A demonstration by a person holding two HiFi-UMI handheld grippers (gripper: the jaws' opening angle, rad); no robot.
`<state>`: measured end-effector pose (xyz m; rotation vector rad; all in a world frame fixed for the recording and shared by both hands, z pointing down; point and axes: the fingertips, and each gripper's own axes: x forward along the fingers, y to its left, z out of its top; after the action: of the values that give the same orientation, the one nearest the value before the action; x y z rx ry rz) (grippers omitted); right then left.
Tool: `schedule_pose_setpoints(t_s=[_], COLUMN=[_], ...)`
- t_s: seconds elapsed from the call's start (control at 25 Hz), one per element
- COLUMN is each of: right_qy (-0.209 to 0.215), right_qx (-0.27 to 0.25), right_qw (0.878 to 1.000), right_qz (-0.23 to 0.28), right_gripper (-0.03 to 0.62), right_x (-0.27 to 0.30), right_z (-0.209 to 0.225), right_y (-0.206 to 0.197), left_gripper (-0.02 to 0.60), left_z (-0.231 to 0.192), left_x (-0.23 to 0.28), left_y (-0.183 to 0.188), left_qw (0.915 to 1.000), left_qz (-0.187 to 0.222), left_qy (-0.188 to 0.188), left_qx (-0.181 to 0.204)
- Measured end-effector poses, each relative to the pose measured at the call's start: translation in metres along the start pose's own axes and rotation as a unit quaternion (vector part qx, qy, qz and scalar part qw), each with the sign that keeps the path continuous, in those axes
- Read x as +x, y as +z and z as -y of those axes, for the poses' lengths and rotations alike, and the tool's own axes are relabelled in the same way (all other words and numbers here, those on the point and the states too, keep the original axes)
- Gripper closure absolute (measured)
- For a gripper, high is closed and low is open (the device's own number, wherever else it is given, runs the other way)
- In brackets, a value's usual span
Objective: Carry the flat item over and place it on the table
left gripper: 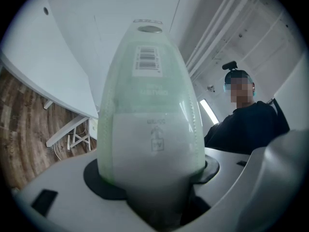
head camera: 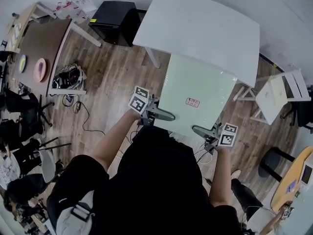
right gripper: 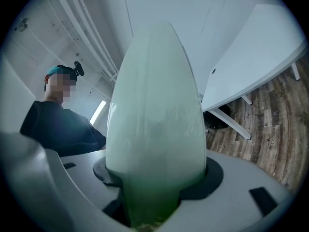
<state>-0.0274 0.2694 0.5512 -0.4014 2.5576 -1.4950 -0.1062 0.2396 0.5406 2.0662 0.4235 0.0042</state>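
The flat item (head camera: 195, 94), a pale green pack in clear wrap, hangs in the air in front of the person, held roughly level between the two tongs. The left gripper (head camera: 164, 115) is clamped on its near left edge and the right gripper (head camera: 201, 130) on its near right corner. Each gripper view shows the pack filling the gap between the jaws, with the pads pressed on it. A small red label (head camera: 192, 102) sits on the top face and a barcode sticker (left gripper: 146, 61) on the underside. From the head view the pack's far edge meets the near edge of the white table (head camera: 205, 28), and the rest of it is over the wood floor (head camera: 112, 82). A white folding chair (head camera: 281, 92) stands to the right, well apart.
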Motion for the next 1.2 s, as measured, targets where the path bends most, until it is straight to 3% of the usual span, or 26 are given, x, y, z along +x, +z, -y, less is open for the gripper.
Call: schedule_pose_setpoints(t_s=[0.44,0.88,1.2], right_qy=[-0.041,-0.072,-0.059], right_qx=[-0.002,0.012,0.021], right_qw=[0.999,0.996,0.997], right_qz=[0.023,0.057,0.053], right_gripper=[0.298,0.298,0.298], right_x=[0.047,0.054,0.045], right_z=[0.038,0.061,0.085], right_y=[0.083,0.115,0.136], left_gripper=[0.259,0.259,0.259], left_z=[-0.041,-0.07,-0.093], left_x=[-0.044,-0.053,-0.045], left_y=[0.089,0.127,0.148], left_qw=[0.9992,0.9969,0.9986], left_qz=[-0.024,-0.06,-0.035], left_qy=[-0.031,-0.051,-0.036], left_qx=[0.003,-0.003,-0.018])
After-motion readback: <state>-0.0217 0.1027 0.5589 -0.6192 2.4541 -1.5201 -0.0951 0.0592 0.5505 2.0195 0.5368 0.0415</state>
